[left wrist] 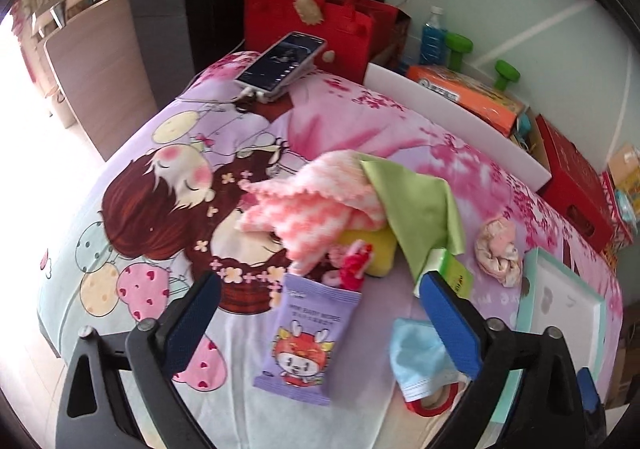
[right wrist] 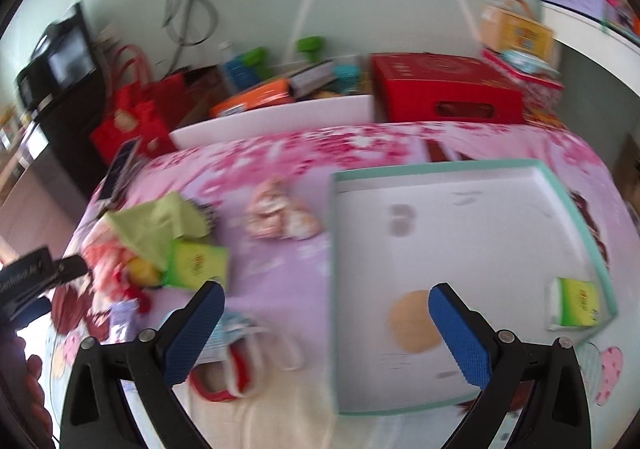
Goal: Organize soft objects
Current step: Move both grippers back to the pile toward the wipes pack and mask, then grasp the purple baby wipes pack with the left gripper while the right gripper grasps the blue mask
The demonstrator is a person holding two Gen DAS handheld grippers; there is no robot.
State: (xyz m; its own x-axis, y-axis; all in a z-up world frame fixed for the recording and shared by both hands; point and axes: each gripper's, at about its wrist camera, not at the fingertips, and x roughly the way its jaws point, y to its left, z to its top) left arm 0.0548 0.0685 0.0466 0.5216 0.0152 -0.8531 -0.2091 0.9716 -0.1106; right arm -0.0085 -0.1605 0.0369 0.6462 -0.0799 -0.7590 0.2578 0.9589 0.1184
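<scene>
Two grippers, left gripper (left wrist: 320, 319) and right gripper (right wrist: 326, 327), jaws wide, holding nothing. Pink towel (left wrist: 316, 205) left of box (right wrist: 460, 249): soft, light, floppy. Pinch middle fold.

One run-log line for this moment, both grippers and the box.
left gripper: open, empty | right gripper: open, empty | teal-rimmed white cardboard box: holds green tissue pack

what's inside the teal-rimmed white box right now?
In the right wrist view the box holds a green tissue pack in its near right corner and a round tan pad near the front. The right finger hides part of the pad and floor; the rest looks bare.
</scene>
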